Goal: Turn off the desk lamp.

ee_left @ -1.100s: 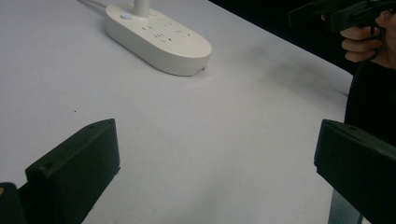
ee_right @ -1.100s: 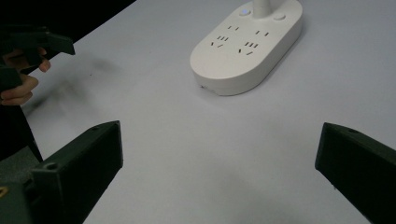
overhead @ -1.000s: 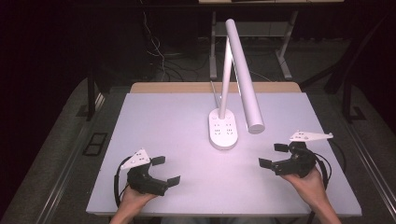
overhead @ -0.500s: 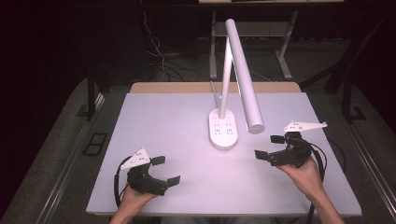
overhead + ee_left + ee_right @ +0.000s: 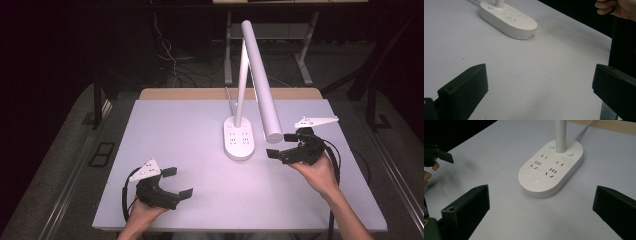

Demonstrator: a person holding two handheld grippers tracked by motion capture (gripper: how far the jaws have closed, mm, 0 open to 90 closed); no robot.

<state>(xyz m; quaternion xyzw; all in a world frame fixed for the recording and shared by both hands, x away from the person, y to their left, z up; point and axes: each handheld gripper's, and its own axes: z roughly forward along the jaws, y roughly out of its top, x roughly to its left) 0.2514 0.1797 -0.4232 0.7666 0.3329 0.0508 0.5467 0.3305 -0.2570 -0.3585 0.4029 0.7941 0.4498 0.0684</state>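
Observation:
A white desk lamp stands mid-table, its oval base [image 5: 238, 141] carrying power sockets and two small buttons, its stem upright and its long tube head [image 5: 262, 85] slanting down toward the right. My right gripper [image 5: 282, 145] is open, raised just right of the base, under the end of the lamp head. In the right gripper view the base [image 5: 551, 170] lies ahead between the wide-apart jaws. My left gripper [image 5: 178, 182] rests open near the front left edge. The left gripper view has the base [image 5: 508, 19] far ahead.
The pale grey table top [image 5: 190, 135] sits on a wooden board, with dark floor and cables behind. The lamp's white cord [image 5: 584, 130] runs off the back of the base. A hand [image 5: 616, 8] holds the right gripper at the far right.
My right gripper has moved forward and left, from the table's right side up beside the lamp base. The left gripper has stayed put.

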